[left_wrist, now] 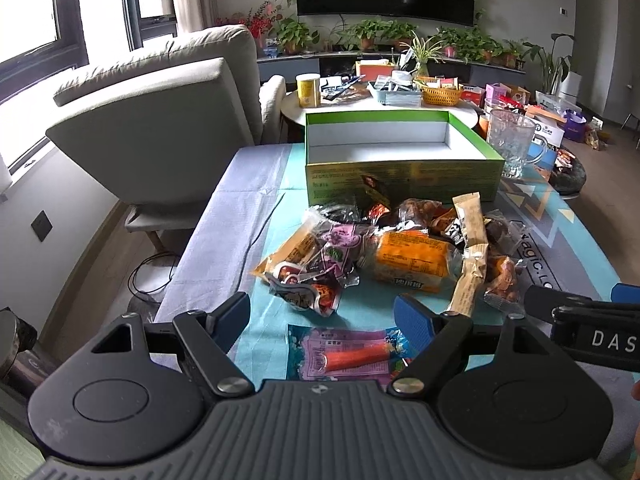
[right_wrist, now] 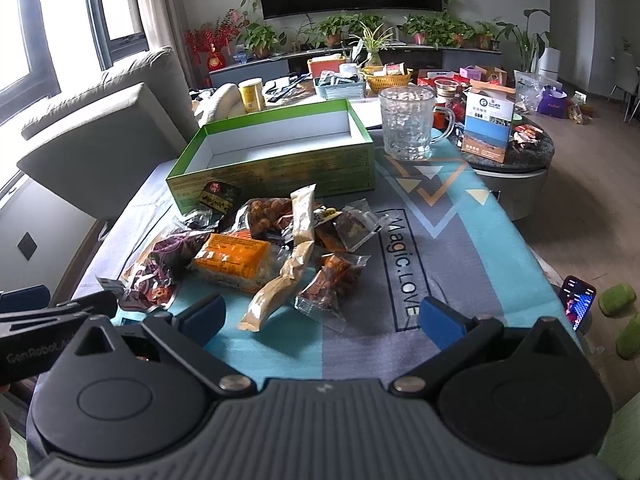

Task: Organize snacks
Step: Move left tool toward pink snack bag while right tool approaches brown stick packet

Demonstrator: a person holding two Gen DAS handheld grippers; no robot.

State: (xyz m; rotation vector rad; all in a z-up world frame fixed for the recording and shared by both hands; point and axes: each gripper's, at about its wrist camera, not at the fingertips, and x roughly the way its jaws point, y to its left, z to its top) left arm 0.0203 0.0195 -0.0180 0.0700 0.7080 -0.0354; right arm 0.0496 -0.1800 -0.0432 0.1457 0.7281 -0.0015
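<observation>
Both your left tongs point(left_wrist: 322, 312) and right tongs point(right_wrist: 322, 318) are wide open and empty, so grabbing into the snack pile point(left_wrist: 394, 248) may pinch two slippery packets and drop one off the tabletop point(right_wrist: 460, 216) edge.

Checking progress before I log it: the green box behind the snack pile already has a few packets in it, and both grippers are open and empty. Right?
Not quite. The green box is empty: the left wrist view shows only its bare white floor. The snack pile lies on the cloth in front of it. The left gripper and right gripper are indeed open and empty.

Black left gripper point(left_wrist: 322, 312), blue pads point(left_wrist: 414, 318), silver screws, ribbed grey housing
</observation>
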